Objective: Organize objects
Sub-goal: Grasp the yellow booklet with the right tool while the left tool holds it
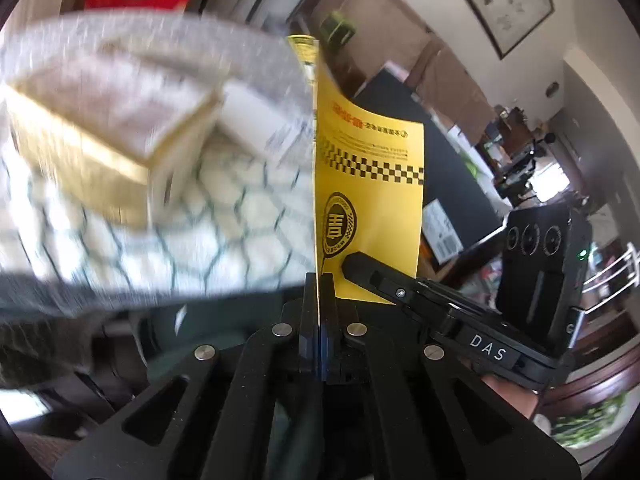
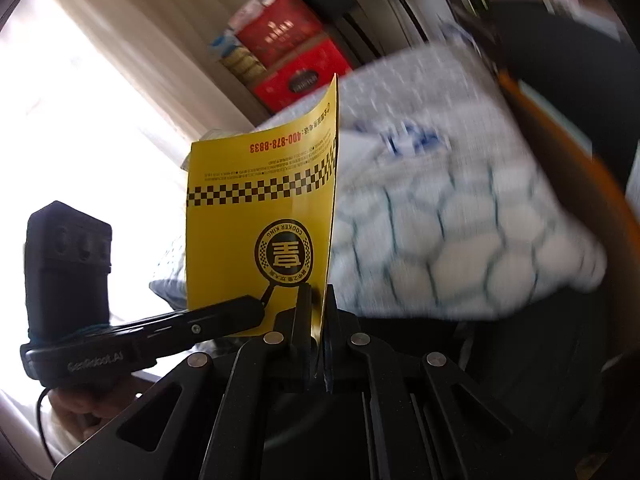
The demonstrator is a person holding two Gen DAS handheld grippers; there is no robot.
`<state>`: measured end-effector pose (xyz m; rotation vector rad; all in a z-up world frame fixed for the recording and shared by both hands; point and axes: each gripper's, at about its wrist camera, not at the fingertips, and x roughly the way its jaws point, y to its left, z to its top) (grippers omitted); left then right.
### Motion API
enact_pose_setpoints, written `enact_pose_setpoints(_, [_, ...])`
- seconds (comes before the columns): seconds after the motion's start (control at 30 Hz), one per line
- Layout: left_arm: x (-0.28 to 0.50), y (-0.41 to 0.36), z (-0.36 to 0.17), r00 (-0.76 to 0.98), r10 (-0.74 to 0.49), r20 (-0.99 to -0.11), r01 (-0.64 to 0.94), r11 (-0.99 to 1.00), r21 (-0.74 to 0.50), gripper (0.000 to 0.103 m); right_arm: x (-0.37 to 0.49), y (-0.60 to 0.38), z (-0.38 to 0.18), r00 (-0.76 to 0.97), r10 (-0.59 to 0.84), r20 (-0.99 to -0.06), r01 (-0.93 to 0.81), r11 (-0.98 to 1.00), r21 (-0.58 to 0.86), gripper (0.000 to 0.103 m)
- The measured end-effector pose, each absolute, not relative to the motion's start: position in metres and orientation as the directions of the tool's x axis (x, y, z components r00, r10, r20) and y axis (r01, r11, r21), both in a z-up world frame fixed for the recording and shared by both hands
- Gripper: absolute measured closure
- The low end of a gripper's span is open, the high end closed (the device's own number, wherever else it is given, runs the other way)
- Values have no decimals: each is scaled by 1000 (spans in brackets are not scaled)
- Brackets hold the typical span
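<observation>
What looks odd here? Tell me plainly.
The yellow card is pinched at its lower end by both the left gripper and the right gripper, standing on edge and curling near its top. Its print reads upside down. The quilted pouch behind it is too blurred to judge.

Glossy yellow folded card [image 1: 368, 184], printed with a black checkered band, red digits, small lines of text and a round black-and-yellow "COOKER KING" emblem. Held upright off any surface, print upside down, lower edge pinched from both sides. Seen almost edge-on along the fold in either view, one leaf bowing outward, upper corner curling. Sharp against a blurred pale hexagon-patterned cloth behind.
</observation>
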<state>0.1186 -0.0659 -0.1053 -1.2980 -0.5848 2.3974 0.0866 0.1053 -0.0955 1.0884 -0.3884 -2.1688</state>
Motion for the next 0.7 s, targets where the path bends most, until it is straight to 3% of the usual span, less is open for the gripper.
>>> enact_pose_setpoints(0.13, [112,-58,-74,-639,375,-672,-114,-910,-399,103,69,87,-57,-485,-674,-557,525,-734,431,101])
enact_pose_setpoints(0.37, [106,-51,-27,-810,228,-540,-68,-952,-300,102,64,75,-2,-614,-651,-447,644,-740,194,101])
enact_pose_setpoints(0.7, [103,-9,-7,-874,115,-472,-54,-989,-141,103,63,115,0,-667,-657,-352,633,-748,197,101])
